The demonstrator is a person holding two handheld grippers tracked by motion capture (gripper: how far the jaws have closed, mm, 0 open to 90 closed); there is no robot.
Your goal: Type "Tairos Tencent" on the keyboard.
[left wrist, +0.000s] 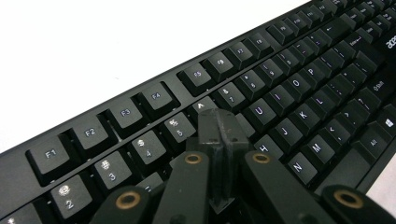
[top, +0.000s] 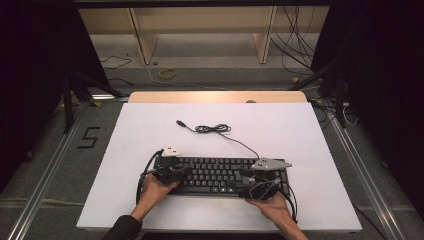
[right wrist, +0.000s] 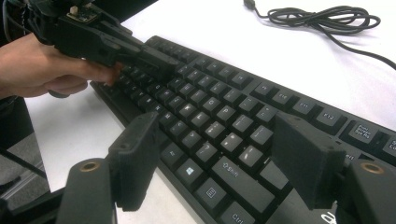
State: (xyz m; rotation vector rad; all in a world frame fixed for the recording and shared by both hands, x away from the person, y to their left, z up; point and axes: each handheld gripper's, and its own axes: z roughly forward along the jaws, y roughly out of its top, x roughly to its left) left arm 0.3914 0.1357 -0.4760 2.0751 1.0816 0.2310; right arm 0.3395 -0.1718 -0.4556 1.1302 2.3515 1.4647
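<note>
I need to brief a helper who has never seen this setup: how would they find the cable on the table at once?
Start at the white table, where a black keyboard lies near the person's edge. From the keyboard's far right end a thin black cable runs toward the middle of the table. Its bundled loops and free plug end set it apart from the thicker leads trailing from the grippers.

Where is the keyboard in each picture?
High view: keyboard low in the middle, between both hands.
Left gripper view: it runs from bottom left to top right, under the shut fingers.
Right gripper view: it slants across the middle.
Shared landmark: the white table.
</note>
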